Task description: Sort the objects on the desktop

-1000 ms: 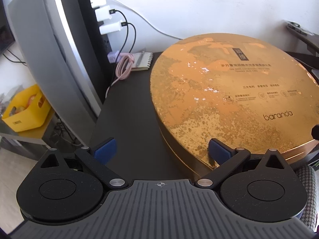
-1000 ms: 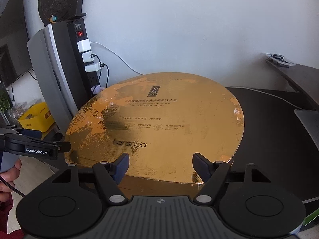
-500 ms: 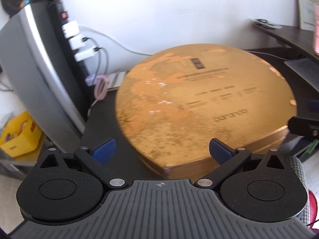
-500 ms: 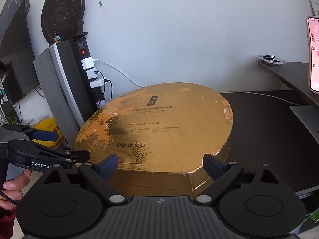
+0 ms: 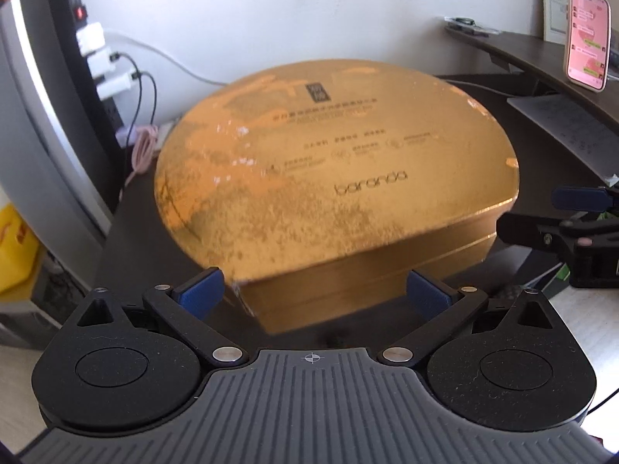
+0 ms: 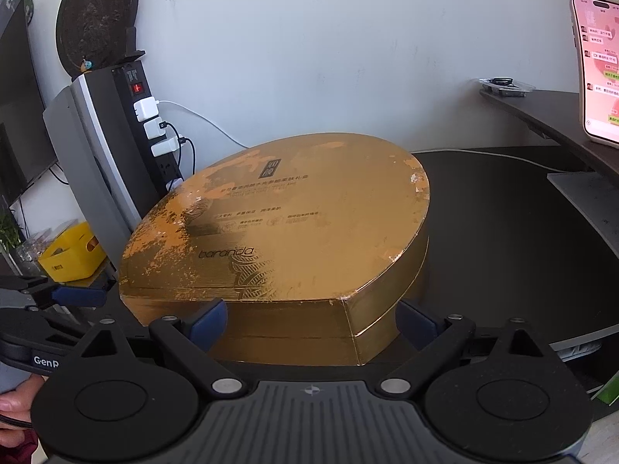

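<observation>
progress: judging from how things lie, the sort is at an early or middle stage; the gold box (image 6: 294,239) sits on the dark desk (image 6: 510,239) and neither tool grips it. no sorted pile or target spot is visible, so what is already done cannot be told.
left to do: probably taking hold of the box from both sides and shifting it; where it should end up is not shown.
left gripper (image 5: 313,294): jaws apart, blue pads flanking the near straight wall of the box at lower centre of its own view, not pressing on it.
right gripper (image 6: 311,321): jaws have just been opening and now stand wide; the near corner of the box shows between them, with no pad visibly pressing on it.
box place: centre of both views, on the dark desk, in front of the white wall, with a power strip (image 6: 149,116) and chargers in the upper left.
box look: broad, low, rounded outline with one straight front edge and a sharp corner; shiny gold lid, foil worn and flaked in patches, dark print and the word "baranda" on top; a seam runs along the side wall, so a lid over a base.
nearby: a lit phone (image 6: 597,69) at the right edge; a yellow bin (image 6: 71,251) low on the left, off the desk.
hand: a person's fingers (image 6: 15,402) show at the lower left of the right view.
</observation>
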The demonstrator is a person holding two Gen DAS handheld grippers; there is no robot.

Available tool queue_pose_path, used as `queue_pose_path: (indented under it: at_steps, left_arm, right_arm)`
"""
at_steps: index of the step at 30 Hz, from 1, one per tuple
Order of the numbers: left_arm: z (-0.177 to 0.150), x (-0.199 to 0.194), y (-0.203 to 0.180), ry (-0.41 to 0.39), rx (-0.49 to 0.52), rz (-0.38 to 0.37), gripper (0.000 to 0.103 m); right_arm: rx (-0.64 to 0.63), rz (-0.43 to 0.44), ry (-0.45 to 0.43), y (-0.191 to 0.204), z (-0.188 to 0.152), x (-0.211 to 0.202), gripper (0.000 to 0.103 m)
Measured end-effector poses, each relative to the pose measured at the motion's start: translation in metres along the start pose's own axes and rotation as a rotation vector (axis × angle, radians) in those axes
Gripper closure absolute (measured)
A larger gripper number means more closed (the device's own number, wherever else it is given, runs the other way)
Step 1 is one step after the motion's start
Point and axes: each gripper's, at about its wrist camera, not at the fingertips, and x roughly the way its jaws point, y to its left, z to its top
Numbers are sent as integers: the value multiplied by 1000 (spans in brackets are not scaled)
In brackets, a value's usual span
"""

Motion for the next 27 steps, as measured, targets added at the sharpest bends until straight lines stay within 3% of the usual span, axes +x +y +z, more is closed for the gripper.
queue_pose_path:
  at_steps: [14, 27]
  left_arm:
    - [-19, -1, 1, 30, 15, -11, 0]
    - [-16, -3, 4, 38, 26, -3, 0]
  right_arm:
    - [-37, -11, 16, 11, 0, 2, 7]
    - [-52, -48, 0, 14, 1, -1, 4]
